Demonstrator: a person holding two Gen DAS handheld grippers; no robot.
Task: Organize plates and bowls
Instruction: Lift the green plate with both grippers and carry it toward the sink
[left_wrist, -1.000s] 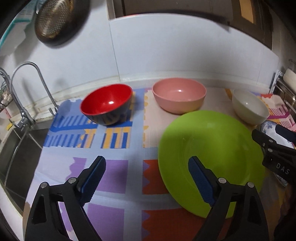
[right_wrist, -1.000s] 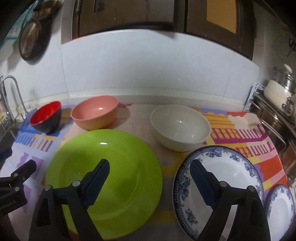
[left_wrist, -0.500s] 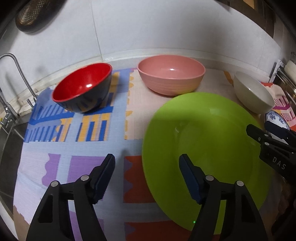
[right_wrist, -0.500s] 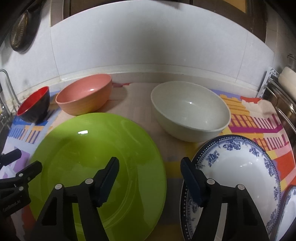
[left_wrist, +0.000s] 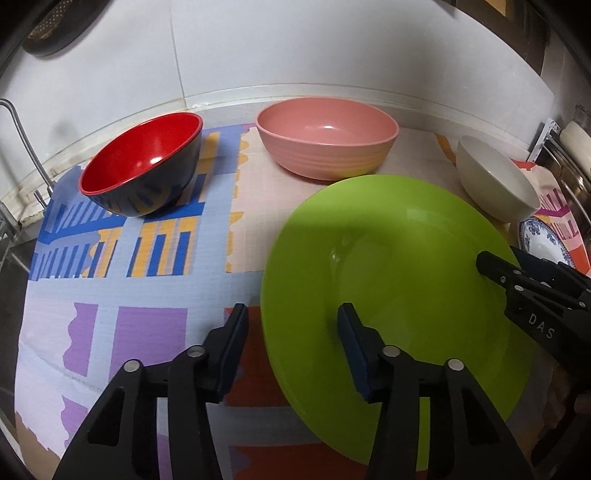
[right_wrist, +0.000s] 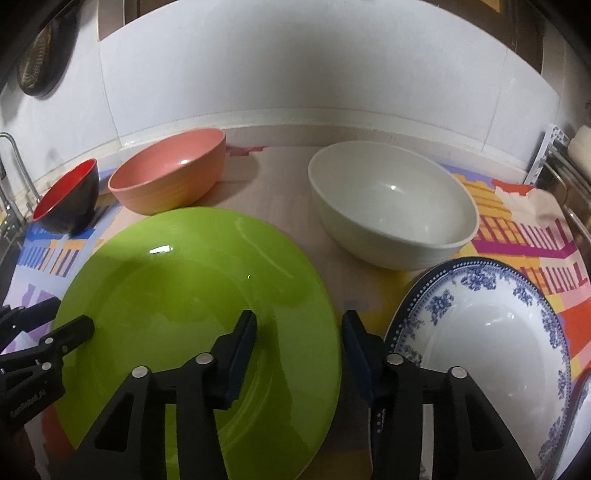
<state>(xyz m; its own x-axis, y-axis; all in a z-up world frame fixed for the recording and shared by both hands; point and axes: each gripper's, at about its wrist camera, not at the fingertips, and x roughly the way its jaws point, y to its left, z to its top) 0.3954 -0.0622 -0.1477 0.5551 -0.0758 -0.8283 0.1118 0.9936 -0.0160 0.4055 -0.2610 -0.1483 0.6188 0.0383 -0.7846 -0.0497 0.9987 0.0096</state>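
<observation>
Lime-green plate (left_wrist: 399, 295) flat on patterned cloth (left_wrist: 110, 258), centre of counter, spanned at opposite rims by both claws. Left gripper (left_wrist: 291, 325): jaws apart and closing, plate's left rim between them, pads not seen pressing. Right gripper (right_wrist: 299, 332): jaws apart and closing, plate's right rim between them, no contact evident. Left view alone shows full red-and-black bowl (left_wrist: 144, 170), empty, behind the plate at left. Right view alone shows full blue-patterned plate (right_wrist: 480, 339), empty, just beside the green plate's right edge. Pink bowl (left_wrist: 327, 138) and white bowl (right_wrist: 391, 203) upright behind the plate, both empty. Green plate bare.
</observation>
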